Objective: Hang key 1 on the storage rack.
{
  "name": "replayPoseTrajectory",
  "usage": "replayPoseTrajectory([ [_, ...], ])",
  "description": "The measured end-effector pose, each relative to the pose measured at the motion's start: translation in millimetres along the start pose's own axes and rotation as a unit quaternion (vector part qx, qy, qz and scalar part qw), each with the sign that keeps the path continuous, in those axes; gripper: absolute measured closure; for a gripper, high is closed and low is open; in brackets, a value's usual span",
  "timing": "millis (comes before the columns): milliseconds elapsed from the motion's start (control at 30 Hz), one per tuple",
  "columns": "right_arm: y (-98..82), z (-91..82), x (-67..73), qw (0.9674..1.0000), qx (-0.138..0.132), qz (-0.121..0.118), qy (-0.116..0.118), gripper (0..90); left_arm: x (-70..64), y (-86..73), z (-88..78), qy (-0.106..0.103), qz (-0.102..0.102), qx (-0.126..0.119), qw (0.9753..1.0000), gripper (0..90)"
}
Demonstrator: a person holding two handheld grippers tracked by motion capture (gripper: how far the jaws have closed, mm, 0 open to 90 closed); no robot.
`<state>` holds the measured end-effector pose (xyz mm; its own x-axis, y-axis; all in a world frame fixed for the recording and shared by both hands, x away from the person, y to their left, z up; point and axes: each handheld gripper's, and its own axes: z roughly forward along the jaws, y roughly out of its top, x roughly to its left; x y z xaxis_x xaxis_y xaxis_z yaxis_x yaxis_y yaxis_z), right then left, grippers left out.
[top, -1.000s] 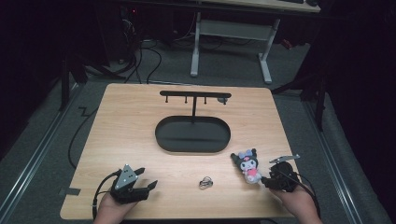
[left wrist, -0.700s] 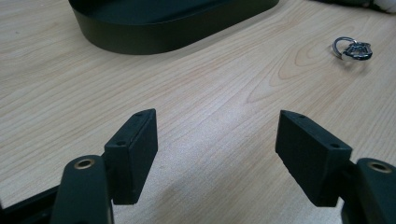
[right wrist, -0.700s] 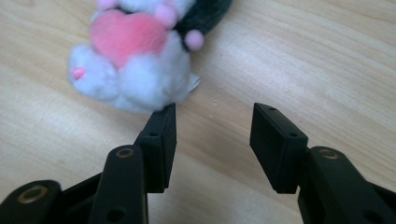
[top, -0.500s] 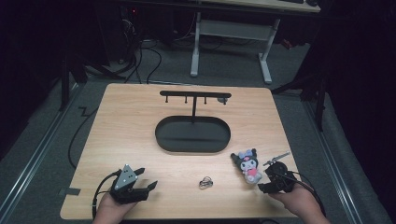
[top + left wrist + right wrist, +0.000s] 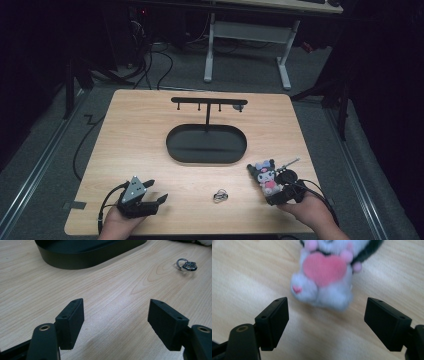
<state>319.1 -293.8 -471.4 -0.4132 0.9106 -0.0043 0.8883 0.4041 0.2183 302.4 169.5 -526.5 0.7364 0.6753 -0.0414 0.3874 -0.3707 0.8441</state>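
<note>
The right gripper (image 5: 325, 320) is seen released, its jaws just opened wide, nothing pinched between them. Just ahead of its pads the plush toy (image 5: 325, 272) is laid on the table (image 5: 150, 135), near the right front corner. The left gripper (image 5: 116, 317) is held open over bare wood. Farther off, a key ring (image 5: 187, 265) and a black tray (image 5: 206, 145) are seen.

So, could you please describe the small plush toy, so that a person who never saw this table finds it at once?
Start at the black oval tray in the middle of the wooden table, then go toward its near right corner. The plush toy lies just ahead of the open right gripper. It alone is soft, white and black, holding a pink heart.
</note>
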Motion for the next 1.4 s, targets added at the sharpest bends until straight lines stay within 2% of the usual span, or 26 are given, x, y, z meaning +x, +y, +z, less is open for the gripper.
replayPoseTrajectory([
  [200,14.7,9.3,5.2,1.0,-0.004,0.006,0.004,19.1,-0.7,-0.2,0.7,-0.002,0.001,0.0,1.0,30.1],
  [367,22.4,15.1,6.6,1.0,0.002,0.008,-0.004,18.5,-0.9,-0.3,0.9,-0.005,0.002,0.001,1.0,30.3],
  [500,24.8,15.8,6.1,0.9999,0.005,0.009,-0.01,21.1,-0.3,-0.6,0.8,-0.004,0.002,0.0,1.0,30.5],
  [733,18.4,7.7,-4.2,0.9999,0.004,0.0,-0.013,32.8,-0.2,-0.7,1.5,-0.004,0.003,0.003,1.0,30.6],
  [867,15.1,5.7,-7.9,0.9998,0.003,-0.001,-0.017,34.1,-1.2,-0.6,2.1,-0.006,0.005,0.005,1.0,30.5],
  [1100,21.1,9.0,-2.5,0.9997,0.002,-0.013,-0.019,33.1,-1.2,-1.0,2.4,-0.007,0.005,0.005,1.0,30.5],
  [1167,24.3,11.2,0.2,0.9995,0.006,-0.019,-0.025,36.2,-0.8,-1.0,1.8,-0.007,0.004,0.005,1.0,30.5],
  [1267,26.8,13.1,-0.9,0.9995,0.013,-0.014,-0.025,43.1,-0.6,-1.1,1.2,-0.008,0.004,0.003,1.0,30.5],
  [1400,27.0,13.3,-4.0,0.9997,0.011,-0.009,-0.022,45.2,-0.4,-1.1,0.9,-0.009,0.002,0.002,1.0,30.5],
])
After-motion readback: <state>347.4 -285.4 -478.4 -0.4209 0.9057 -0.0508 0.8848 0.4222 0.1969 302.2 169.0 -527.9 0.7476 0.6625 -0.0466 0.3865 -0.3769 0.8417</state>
